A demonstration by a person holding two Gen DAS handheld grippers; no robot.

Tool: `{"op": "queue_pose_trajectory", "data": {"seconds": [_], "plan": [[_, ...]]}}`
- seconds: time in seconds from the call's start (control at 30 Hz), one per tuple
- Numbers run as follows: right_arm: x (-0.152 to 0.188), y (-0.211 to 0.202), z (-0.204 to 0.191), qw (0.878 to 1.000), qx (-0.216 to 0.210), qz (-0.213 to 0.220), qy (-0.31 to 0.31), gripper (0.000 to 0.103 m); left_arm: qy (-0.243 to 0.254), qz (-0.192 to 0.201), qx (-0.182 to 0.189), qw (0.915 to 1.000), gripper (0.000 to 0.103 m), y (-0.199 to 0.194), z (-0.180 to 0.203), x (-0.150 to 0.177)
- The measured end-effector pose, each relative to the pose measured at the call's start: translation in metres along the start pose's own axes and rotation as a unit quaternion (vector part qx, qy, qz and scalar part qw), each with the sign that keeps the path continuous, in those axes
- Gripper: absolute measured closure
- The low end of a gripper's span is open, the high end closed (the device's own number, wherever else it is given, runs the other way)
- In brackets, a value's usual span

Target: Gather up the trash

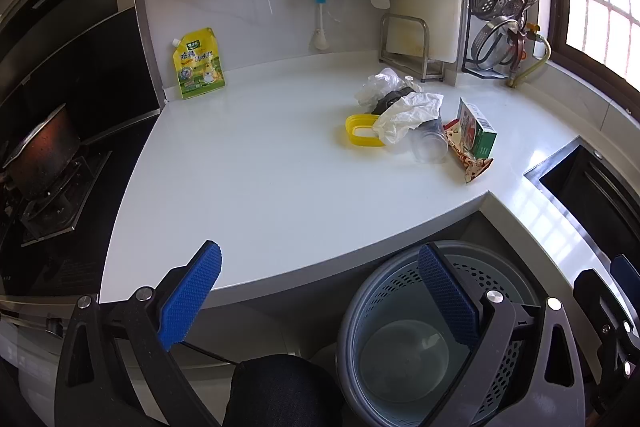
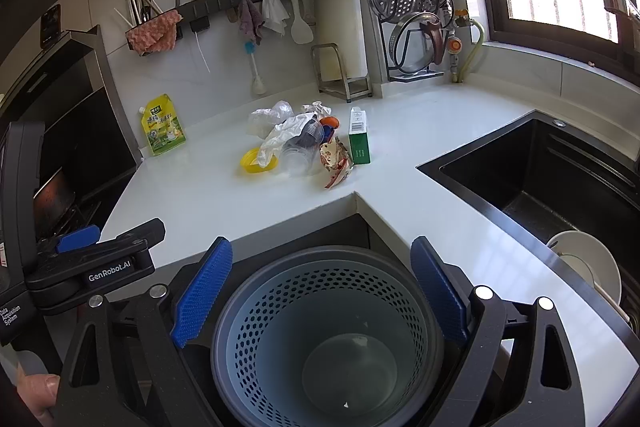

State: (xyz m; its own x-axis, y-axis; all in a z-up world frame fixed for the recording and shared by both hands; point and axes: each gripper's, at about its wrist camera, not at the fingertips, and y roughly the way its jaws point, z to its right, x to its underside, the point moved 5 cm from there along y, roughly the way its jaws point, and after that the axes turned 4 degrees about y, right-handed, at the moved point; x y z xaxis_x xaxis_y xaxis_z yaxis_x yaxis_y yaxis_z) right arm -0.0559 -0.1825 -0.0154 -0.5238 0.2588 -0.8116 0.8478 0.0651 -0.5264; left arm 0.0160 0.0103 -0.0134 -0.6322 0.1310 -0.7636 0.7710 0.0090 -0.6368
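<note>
so, left gripper (image 1: 320, 299): fingers spread wide, nothing between them, held over the front edge of the white counter (image 1: 260, 167); its blue pads (image 1: 192, 295) frame part of the bin below.
right gripper (image 2: 320, 291): fingers also spread wide and empty, hovering right above the bin's mouth.
bin: grey waste basket (image 2: 324, 339) with a perforated inner wall, standing on the floor in the counter's inside corner; only a pale bottom shows inside.
trash pile: bunched together near the middle of the counter, well apart from both grippers.
pile contents: crumpled white plastic bag (image 1: 408, 115) draped over a yellow lid (image 1: 358, 131), clear plastic cups (image 1: 430, 143) lying on their side, a patterned snack wrapper (image 2: 334, 161), and a green carton (image 2: 359, 141) upright just beside it.
behind the pile: more crumpled clear plastic (image 2: 266, 119).
yellow pouch (image 1: 199, 63): upright against the back wall, by the stove.
sink (image 2: 552, 179): black, to the right of the counter.
</note>
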Motion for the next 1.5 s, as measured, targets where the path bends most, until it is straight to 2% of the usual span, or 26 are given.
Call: {"op": "queue_pose_trajectory", "data": {"seconds": [0.33, 0.63, 0.83, 0.93, 1.17, 1.33, 1.5], "plan": [[0.004, 0.009, 0.003, 1.000, -0.003, -0.006, 0.002, 0.016, -0.003, -0.002, 0.002, 1.0000, 0.006, 0.005, 0.000, 0.004], [0.009, 0.049, 0.025, 0.999, 0.011, -0.039, 0.004, 0.016, 0.003, -0.010, 0.000, 0.9999, 0.006, 0.038, 0.005, -0.001], [-0.024, 0.081, 0.041, 0.999, 0.019, -0.045, 0.013, 0.016, -0.011, -0.013, 0.003, 0.9999, 0.006, 0.072, 0.007, -0.027], [-0.043, 0.102, 0.048, 0.998, 0.020, -0.048, 0.017, 0.016, -0.017, -0.010, 0.019, 0.9996, 0.006, 0.089, 0.011, -0.042], [-0.085, 0.156, 0.058, 0.997, 0.036, -0.061, 0.027, 0.016, -0.002, -0.007, 0.031, 0.9995, 0.006, 0.120, 0.029, -0.070], [-0.101, 0.197, 0.063, 0.995, 0.035, -0.082, 0.036, 0.017, 0.002, -0.007, 0.035, 0.9994, 0.006, 0.134, 0.036, -0.077], [-0.116, 0.226, 0.060, 0.994, 0.051, -0.088, 0.025, 0.017, 0.011, -0.011, 0.038, 0.9991, 0.006, 0.144, 0.045, -0.076]]}}
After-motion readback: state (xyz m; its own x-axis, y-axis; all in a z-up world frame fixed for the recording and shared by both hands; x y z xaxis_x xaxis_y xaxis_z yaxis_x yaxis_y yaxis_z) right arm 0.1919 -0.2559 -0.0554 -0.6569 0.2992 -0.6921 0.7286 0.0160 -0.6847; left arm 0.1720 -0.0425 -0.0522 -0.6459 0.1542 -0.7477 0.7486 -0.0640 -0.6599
